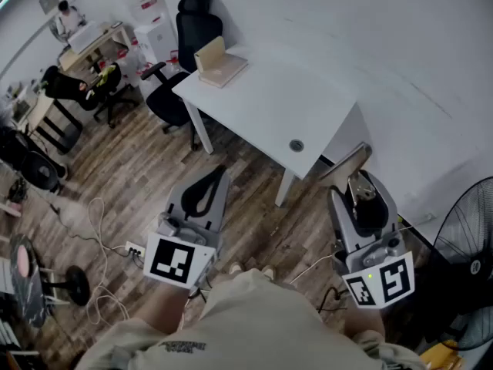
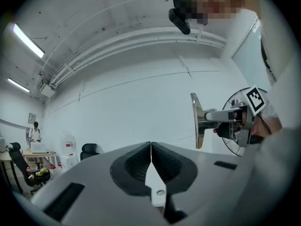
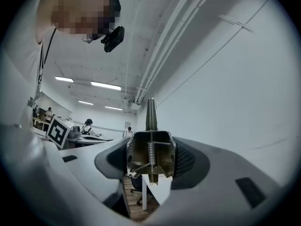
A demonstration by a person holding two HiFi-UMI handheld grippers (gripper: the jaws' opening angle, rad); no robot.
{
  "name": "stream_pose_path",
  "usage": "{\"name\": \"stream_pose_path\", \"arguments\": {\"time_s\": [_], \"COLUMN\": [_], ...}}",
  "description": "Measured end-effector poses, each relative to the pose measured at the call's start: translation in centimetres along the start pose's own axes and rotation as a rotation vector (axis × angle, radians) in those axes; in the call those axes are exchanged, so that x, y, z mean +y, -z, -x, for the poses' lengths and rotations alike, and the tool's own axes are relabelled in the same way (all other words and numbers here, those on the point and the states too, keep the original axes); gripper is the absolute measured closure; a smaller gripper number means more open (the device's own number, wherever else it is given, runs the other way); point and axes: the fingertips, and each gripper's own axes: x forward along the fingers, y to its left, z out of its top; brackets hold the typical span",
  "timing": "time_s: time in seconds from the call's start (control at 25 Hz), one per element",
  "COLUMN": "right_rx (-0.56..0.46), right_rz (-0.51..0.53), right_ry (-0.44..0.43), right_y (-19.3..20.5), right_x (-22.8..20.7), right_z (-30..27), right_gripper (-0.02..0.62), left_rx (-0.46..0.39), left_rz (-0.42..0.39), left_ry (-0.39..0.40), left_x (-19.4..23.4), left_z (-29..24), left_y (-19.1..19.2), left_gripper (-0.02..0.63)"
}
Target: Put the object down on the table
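1. Tool (image 3: 150, 126) sits clamped in the right gripper (image 3: 150, 160), up in the air, well short of the white table (image 1: 262, 106).
2. Left gripper (image 2: 150, 166) closed, empty.
3. Carry it over bare tabletop, lower till touching, then release.

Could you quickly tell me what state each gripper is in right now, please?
Left gripper: closed, nothing between its jaws.
Right gripper: closed on a metal spring clip.
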Motion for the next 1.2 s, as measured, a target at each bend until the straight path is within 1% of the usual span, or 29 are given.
{"name": "stream_pose_path", "arguments": {"time_s": [0.2,0.36,0.68,0.92,1.08,1.2], "right_rx": [0.026,0.027,0.038,0.060,0.065,0.060], "right_rz": [-0.003,0.002,-0.018,-0.042,-0.026,-0.024], "right_ry": [-0.013,-0.014,0.001,-0.019,-0.040,-0.047], "right_y": [0.5,0.4,1.3,2.1,2.0,2.1], "right_x": [0.1,0.0,-0.7,-0.5,-0.1,-0.1], "right_z": [-0.7,-1.0,-0.2,0.2,-0.1,-0.9], "right_gripper": [0.364,0.364,0.364,0.364,0.364,0.364], "left_rx": [0.001,0.002,0.015,0.035,0.013,0.003], "left_rz": [0.002,0.002,0.008,0.009,0.023,0.002], "left_ry": [-0.007,-0.017,-0.030,-0.036,-0.062,-0.066], "left_x": [0.6,1.1,0.3,-0.1,0.6,1.4], "left_z": [-0.2,-0.2,0.2,0.7,1.3,1.2], "left_y": [-0.1,-0.1,0.3,0.6,0.3,0.5], "left_gripper": [0.583,0.583,0.583,0.583,0.583,0.582]}}
